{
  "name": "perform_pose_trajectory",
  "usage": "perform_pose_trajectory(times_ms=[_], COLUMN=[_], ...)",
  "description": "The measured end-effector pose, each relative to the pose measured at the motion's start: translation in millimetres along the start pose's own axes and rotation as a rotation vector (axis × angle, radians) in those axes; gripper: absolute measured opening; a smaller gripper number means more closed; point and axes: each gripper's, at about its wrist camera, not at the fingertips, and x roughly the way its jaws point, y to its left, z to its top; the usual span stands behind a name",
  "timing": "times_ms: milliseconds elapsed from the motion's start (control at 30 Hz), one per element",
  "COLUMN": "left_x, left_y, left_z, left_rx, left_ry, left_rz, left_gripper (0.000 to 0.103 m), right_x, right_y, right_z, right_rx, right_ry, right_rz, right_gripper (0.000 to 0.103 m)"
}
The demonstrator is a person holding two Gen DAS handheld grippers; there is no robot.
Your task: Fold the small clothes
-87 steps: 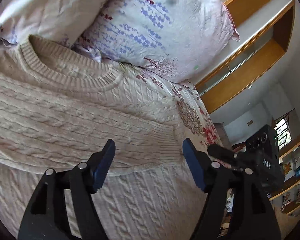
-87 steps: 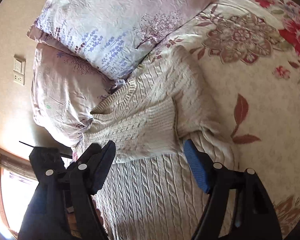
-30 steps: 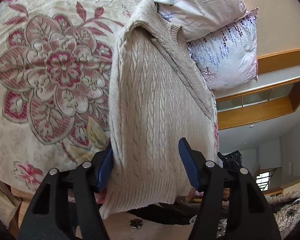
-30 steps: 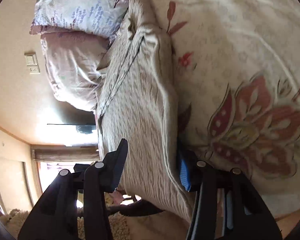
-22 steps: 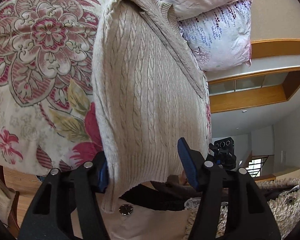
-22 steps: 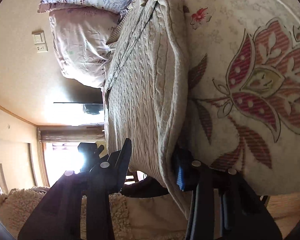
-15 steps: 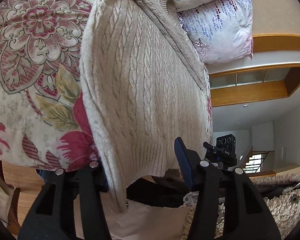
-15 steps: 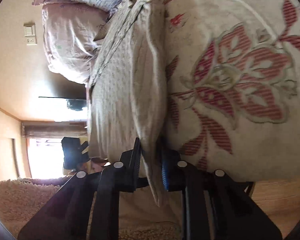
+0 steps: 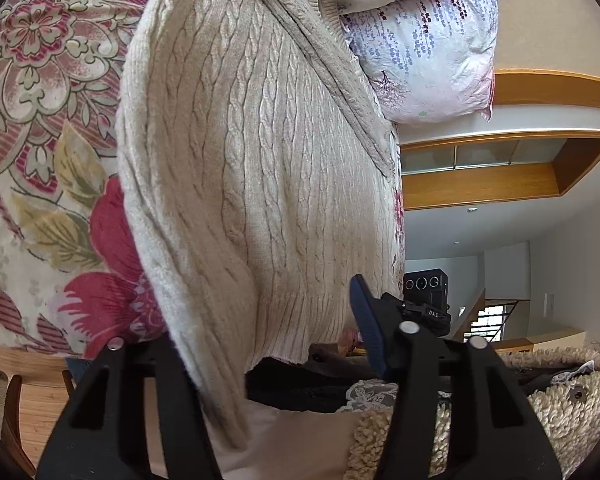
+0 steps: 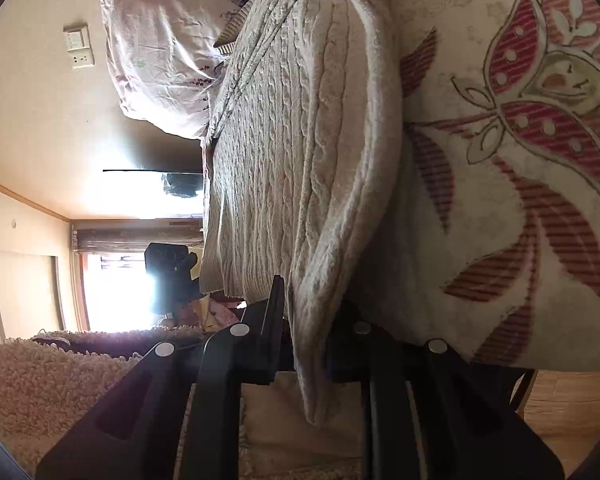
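Floral bedspread [image 9: 40, 80] under gripped sweater [image 10: 308, 140]

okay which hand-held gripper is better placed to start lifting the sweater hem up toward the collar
Right. The right hand-held gripper is shut on the sweater hem corner, while the left hand-held gripper is open around its corner.

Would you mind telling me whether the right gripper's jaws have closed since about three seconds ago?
Yes. The right gripper has narrowed onto the sweater hem beside the floral bedspread.
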Motion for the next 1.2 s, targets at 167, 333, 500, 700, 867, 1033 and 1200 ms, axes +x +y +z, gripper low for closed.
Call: perform_pose_trajectory(times_ms=[167,333,500,700,867,1033,1200], left_x=[-3.9,-24.9,-48.2,-64.3,-66.7,-59.3,-52.4], left_y=[0.6,-16.0,-33.0,-44.9,-64.8,-72.9,-74.6], left_z=[3.3,17.0,38.3,65.4,96.0,125.9,156.4], left_rx=[0.003,0.075,0.139,0.178,0.255,0.289,0.277], left_ry=[-0.011,-0.082,-0.203,-0.362,-0.464,-0.512,-0.548], left_rz=[0.007,-0.003,0.014,0.071,0.195,0.262,0.274], left_gripper=[0.014,0.009,0.009,0.009,0.009,0.009,0.008], right_x=[-8.8,-28.2,-42.4,-55.2,-48.3,-32.4,-22.3], right_y=[7.6,25.5,50.9,80.8,116.0,138.6,141.4], right_z=[1.1,12.4,29.7,51.9,73.8,93.8,119.6], right_rx=[-0.062,-0.134,-0.226,-0.276,-0.384,-0.475,-0.49], right_ry=[-0.047,-0.178,-0.319,-0.516,-0.601,-0.666,-0.711], right_rz=[-0.06,-0.035,-0.083,-0.155,-0.286,-0.408,-0.504], right_gripper=[0.008,0.008,0.008,0.008,0.008,0.008,0.008])
